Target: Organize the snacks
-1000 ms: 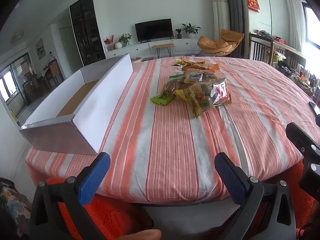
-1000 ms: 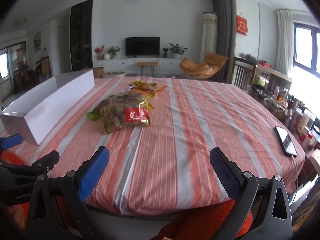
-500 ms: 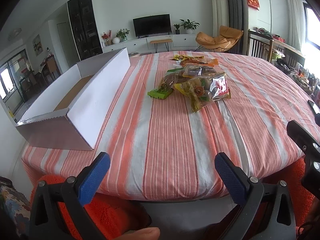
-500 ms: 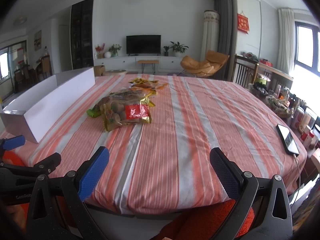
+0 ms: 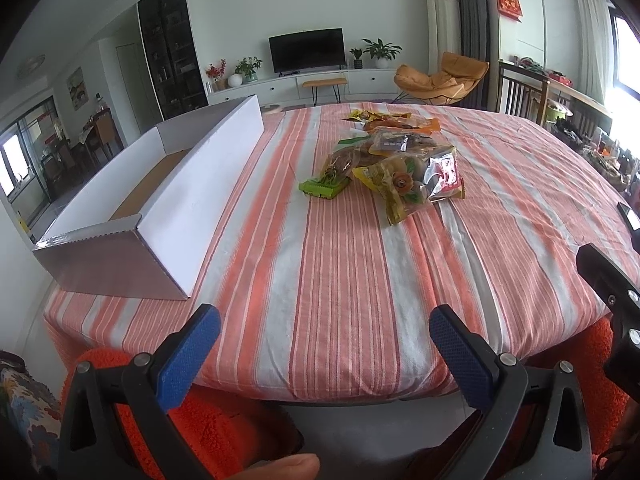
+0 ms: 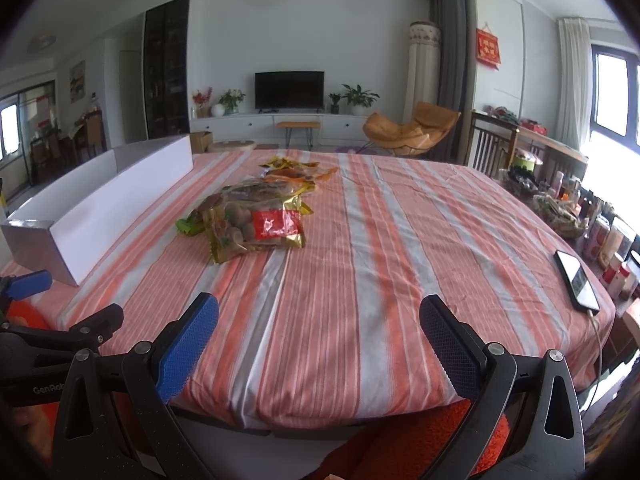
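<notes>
A pile of snack packets [image 5: 394, 160] lies mid-table on the striped cloth; it also shows in the right wrist view [image 6: 256, 216]. The nearest is a clear bag with a red label [image 6: 276, 226]; a small green packet [image 5: 323, 189] lies at its left. A long white open box [image 5: 188, 200] stands at the table's left side, also in the right wrist view [image 6: 108, 208]. My left gripper [image 5: 324, 344] is open and empty at the near table edge. My right gripper [image 6: 318, 336] is open and empty, also at the near edge.
A phone on a cable [image 6: 578, 280] lies at the table's right edge. The striped tablecloth [image 5: 340, 280] covers the table. A cluttered side shelf [image 6: 568, 208] stands to the right. An orange-red cushion [image 5: 224, 420] sits below the near edge.
Both grippers have moved slightly forward and up toward the table; the snacks and box appear a little closer. Both stay open.
</notes>
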`<move>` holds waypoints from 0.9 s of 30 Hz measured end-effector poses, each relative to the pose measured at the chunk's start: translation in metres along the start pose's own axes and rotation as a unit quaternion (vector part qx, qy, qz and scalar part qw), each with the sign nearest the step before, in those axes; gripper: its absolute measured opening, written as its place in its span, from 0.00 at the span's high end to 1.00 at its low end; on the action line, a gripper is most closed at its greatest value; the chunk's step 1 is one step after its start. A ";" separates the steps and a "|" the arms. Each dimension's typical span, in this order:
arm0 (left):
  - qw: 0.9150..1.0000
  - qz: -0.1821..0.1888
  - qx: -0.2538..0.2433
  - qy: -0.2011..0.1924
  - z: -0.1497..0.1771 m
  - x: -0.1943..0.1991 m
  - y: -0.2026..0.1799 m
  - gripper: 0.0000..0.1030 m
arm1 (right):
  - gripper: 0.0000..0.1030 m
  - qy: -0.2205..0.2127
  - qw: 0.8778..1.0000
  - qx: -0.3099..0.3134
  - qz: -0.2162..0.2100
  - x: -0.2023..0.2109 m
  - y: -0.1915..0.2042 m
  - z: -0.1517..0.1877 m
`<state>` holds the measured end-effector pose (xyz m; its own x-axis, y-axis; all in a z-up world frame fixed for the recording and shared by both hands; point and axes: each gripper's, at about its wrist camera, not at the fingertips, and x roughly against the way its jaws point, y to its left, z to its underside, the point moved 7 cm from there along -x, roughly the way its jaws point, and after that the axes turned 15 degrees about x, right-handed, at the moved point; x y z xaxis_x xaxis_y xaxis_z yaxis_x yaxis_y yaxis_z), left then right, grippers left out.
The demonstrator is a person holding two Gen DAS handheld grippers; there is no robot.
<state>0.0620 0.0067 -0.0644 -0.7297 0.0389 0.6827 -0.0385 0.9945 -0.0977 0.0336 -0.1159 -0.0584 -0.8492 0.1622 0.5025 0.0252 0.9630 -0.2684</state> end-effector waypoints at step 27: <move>1.000 -0.011 0.000 0.008 0.003 -0.007 0.005 0.00 | 0.01 0.006 1.000 0.002 -0.008 -0.004 0.004 0.003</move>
<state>0.0643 0.0108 -0.0717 -0.7174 0.0176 0.6964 -0.0548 0.9952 -0.0817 0.0352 -0.1135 -0.0640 -0.8432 0.1485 0.5167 0.0090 0.9649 -0.2626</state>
